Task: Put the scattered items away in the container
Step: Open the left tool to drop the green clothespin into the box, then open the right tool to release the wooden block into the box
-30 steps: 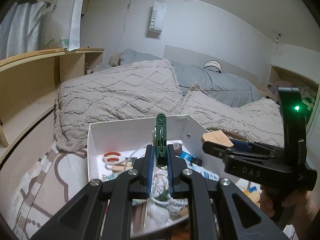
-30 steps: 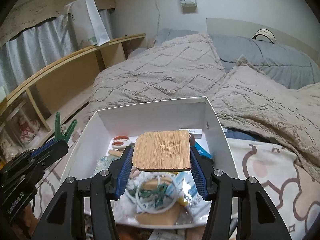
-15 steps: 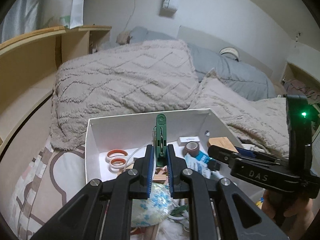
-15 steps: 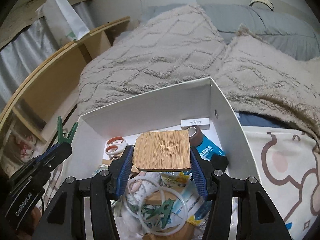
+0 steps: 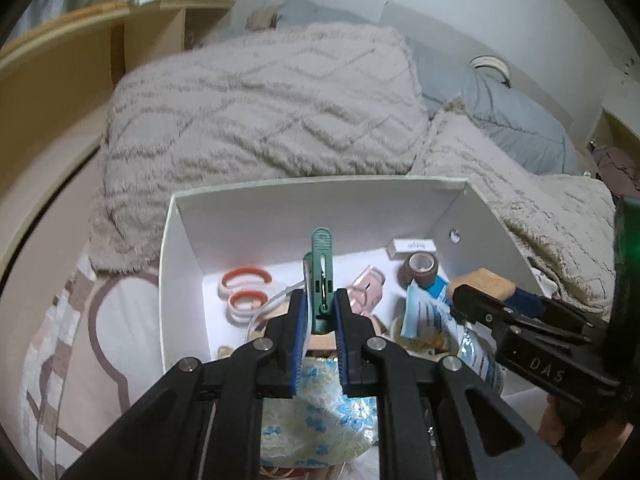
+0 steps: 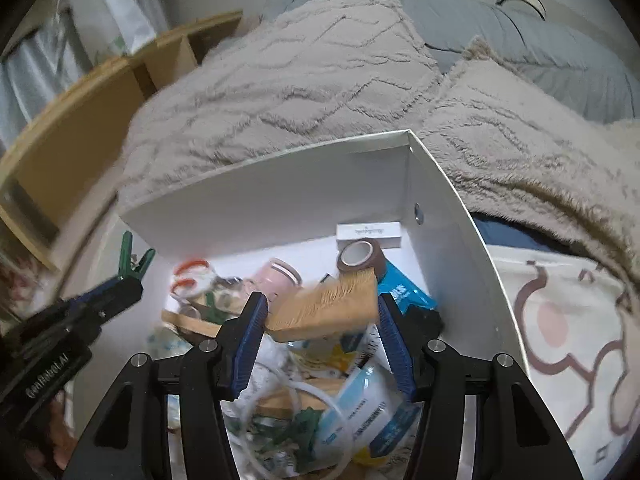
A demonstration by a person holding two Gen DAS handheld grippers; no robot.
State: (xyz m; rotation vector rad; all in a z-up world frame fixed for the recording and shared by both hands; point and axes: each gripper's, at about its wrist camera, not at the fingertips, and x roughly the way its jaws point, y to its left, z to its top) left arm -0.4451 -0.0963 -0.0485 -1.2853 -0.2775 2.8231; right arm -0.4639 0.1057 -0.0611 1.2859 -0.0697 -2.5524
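A green clip [image 5: 321, 280] is being released as the left gripper [image 5: 321, 312] is opening; a tilted wooden board [image 6: 326, 308] is sitting loosely between the right gripper [image 6: 322, 322]'s half-spread pads, above the box [image 6: 280, 200].

One white box [image 5: 248, 216], two hand-held grippers, one scissors [image 5: 244, 294], one tape roll [image 5: 421, 266].
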